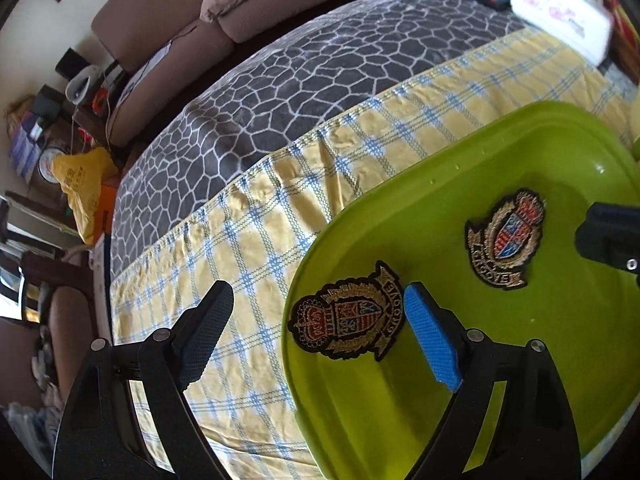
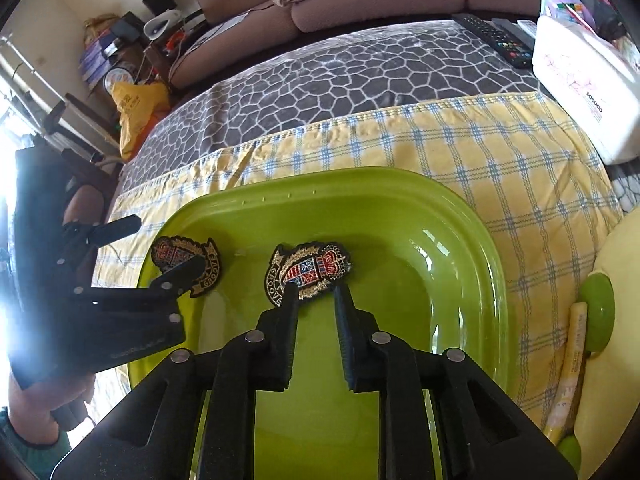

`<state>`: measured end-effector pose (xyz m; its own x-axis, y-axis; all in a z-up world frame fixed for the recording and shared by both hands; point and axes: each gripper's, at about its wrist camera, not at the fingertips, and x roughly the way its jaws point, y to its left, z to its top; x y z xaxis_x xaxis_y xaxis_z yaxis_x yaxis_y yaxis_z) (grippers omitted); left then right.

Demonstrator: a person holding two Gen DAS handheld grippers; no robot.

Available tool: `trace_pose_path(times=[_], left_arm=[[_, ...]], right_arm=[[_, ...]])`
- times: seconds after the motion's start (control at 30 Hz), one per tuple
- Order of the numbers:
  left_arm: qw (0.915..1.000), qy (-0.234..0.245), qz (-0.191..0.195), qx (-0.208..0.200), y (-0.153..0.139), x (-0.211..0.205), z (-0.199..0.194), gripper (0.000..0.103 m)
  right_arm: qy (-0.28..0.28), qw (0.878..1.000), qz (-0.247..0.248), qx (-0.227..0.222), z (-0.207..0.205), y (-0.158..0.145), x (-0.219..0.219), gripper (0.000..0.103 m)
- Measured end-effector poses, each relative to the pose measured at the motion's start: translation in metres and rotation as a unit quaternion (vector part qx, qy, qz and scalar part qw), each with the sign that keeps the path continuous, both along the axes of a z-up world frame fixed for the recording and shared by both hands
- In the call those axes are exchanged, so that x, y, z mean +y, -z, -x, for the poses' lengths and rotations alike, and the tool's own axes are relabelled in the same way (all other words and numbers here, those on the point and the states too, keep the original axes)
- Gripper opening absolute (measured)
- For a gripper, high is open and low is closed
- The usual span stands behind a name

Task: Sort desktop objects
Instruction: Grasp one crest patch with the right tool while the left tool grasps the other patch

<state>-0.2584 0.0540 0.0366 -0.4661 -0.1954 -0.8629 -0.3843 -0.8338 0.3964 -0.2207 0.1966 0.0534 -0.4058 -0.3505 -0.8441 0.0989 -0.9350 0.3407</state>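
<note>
Left gripper straddles tray rim, jaws wide.

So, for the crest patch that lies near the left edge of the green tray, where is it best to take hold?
Probably the patch edge nearest the tray rim, from above: it lies flat, so one of the fingers must slide under it.

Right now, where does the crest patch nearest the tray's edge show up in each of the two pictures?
Left wrist view: the edge patch lies low in the middle, on the green tray's near-left rim, between the fingers of the open left hand-held gripper.
Right wrist view: the same edge patch sits left of centre, partly hidden behind that gripper.
Shared landmark: the second patch, further inside the tray.
</note>
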Motion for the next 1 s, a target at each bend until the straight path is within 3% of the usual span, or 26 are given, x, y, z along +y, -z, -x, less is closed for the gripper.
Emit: trace_pose_path(times=[0.2,0.37,0.43,0.47,0.57,0.7,0.9,1.0], left_arm=[[0.9982,0.01,0.059,0.002,0.018,0.01,0.0,0.097],[0.9987,0.025,0.043,-0.012,0.027,0.018,-0.002,0.094],[0.999,0.019,0.04,-0.011,0.026,0.016,0.0,0.072],[0.9989,0.009,0.043,-0.014,0.027,0.014,0.002,0.05],[0.9994,0.003,0.03,-0.014,0.021,0.007,0.005,0.042],[0.9997,-0.014,-0.015,-0.01,0.003,-0.006,0.004,0.026],[0.9952,-0.038,-0.088,-0.02,-0.018,-0.028,-0.004,0.021],[0.989,-0.059,-0.133,-0.024,-0.026,-0.041,-0.01,0.02]], right_arm=[[-0.014,1.0,-0.01,-0.005,-0.003,0.006,-0.007,0.023],[-0.016,1.0,-0.011,-0.016,-0.004,0.014,-0.007,0.024],[-0.017,1.0,-0.012,-0.019,-0.005,0.017,-0.006,0.024],[-0.017,1.0,-0.013,-0.02,-0.005,0.018,-0.006,0.024],[-0.02,0.999,-0.02,-0.027,-0.006,0.024,-0.006,0.024],[-0.019,0.999,-0.023,-0.034,-0.007,0.03,-0.004,0.024],[-0.014,0.999,-0.013,-0.025,-0.007,0.025,-0.003,0.024],[-0.002,1.0,0.001,-0.019,-0.004,0.021,0.002,0.042]])
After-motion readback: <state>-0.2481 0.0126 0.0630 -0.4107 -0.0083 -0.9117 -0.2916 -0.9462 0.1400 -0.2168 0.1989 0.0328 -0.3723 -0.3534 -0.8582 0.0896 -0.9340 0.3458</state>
